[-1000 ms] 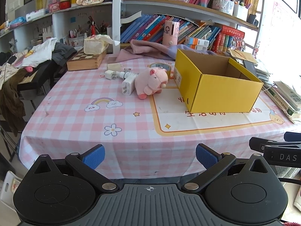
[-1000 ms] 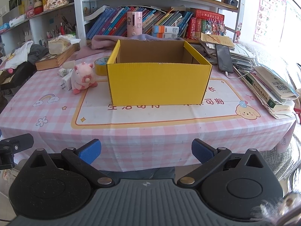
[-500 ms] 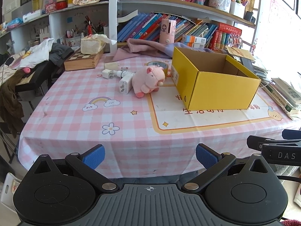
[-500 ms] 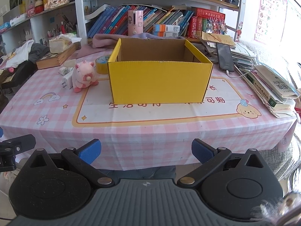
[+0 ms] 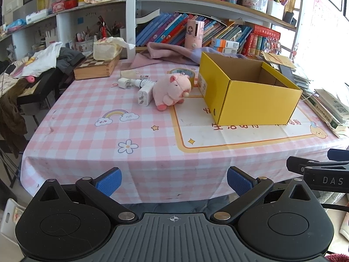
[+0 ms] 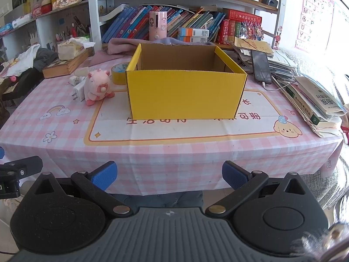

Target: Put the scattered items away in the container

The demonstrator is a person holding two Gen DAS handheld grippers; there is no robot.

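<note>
Fingers of left gripper (image 5: 174, 181) and right gripper (image 6: 169, 177) spread wide, empty, short of the table (image 5: 87, 131).

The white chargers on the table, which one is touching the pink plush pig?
The larger white charger, lying flat with its prongs toward the table's near edge, rests against the plush pig. The small charger lies apart, farther back toward the wooden chess box.

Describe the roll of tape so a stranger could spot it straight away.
Find the open yellow box on the pink checked tablecloth. The tape roll lies flat by its far left corner, behind the pink plush pig. It is the only ring-shaped thing there, yellow-sided.
</note>
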